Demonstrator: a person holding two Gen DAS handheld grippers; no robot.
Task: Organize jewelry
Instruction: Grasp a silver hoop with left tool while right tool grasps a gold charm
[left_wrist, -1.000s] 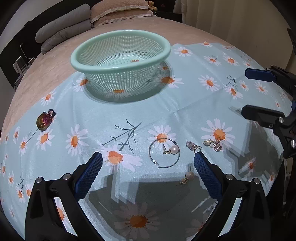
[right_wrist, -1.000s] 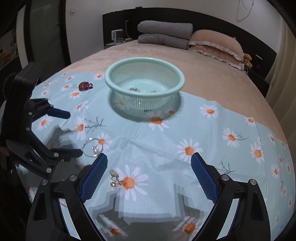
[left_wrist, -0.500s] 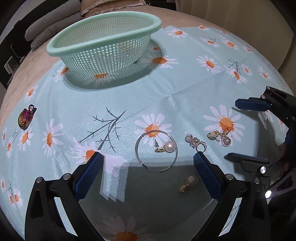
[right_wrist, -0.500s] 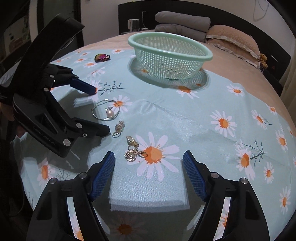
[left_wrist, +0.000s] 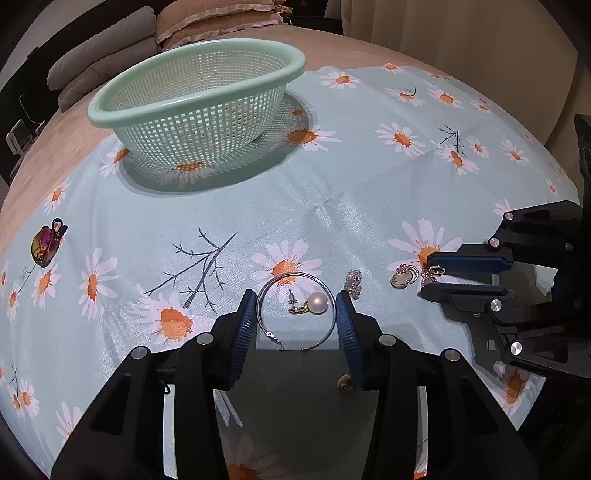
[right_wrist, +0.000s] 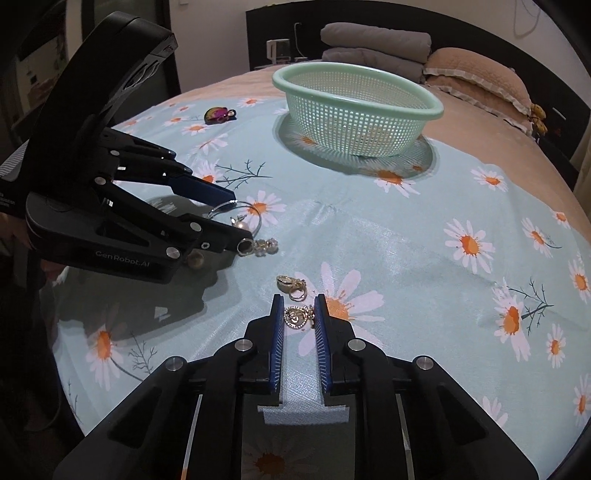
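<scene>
Basket (left_wrist: 195, 110): one | left claw (left_wrist: 295, 314) parted around one hoop (left_wrist: 266, 295) | right claw (right_wrist: 299, 317) parted around one gold charm (right_wrist: 294, 317)

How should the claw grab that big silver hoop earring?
Pinch the silver hoop across its thin wire rim, coming down from above. It lies flat on the daisy cloth, so there is no edge to catch sideways. The left claw already straddles it; mind the pearl earring lying inside the ring.

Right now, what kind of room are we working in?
Most likely a bedroom: the daisy-print cloth is spread on a bed, with a frilled pillow and folded grey blankets against a dark headboard.
</scene>
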